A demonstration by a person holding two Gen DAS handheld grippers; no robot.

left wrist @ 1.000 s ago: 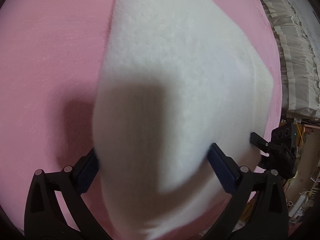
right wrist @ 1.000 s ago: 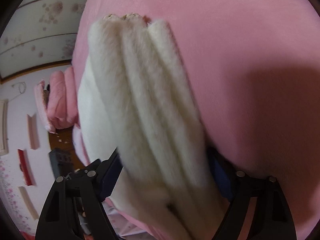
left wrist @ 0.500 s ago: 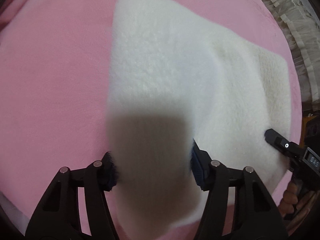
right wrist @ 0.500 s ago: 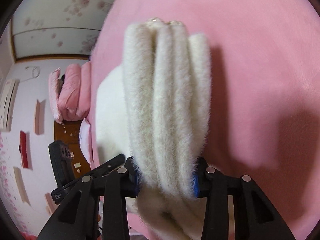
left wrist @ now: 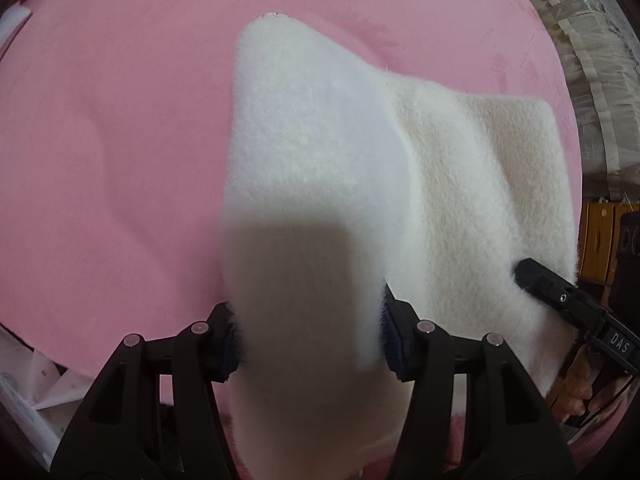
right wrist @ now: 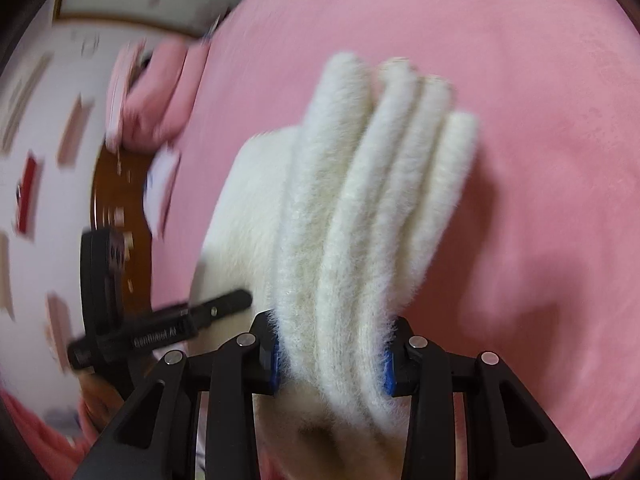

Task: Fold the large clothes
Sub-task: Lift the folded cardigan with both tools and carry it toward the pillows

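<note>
While no container shows, both grippers' jaws have just closed on the folded white fleece [left wrist: 320, 152] above the pink bedding [left wrist: 112, 128].

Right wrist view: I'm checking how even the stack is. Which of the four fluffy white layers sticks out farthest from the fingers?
The leftmost layer of the white fleece reaches farthest. The other three step back in turn, the rightmost ending shortest, over the pink bed cover.

My matt black plastic fingers [left wrist: 224, 344] pinch a thick, fuzzy white fleece garment [left wrist: 320, 168], long-napped at its stacked edges. Below lies a soft, matt pink plush bed cover [left wrist: 112, 128]; glossy brown wood [right wrist: 108, 200] shows at left.
</note>
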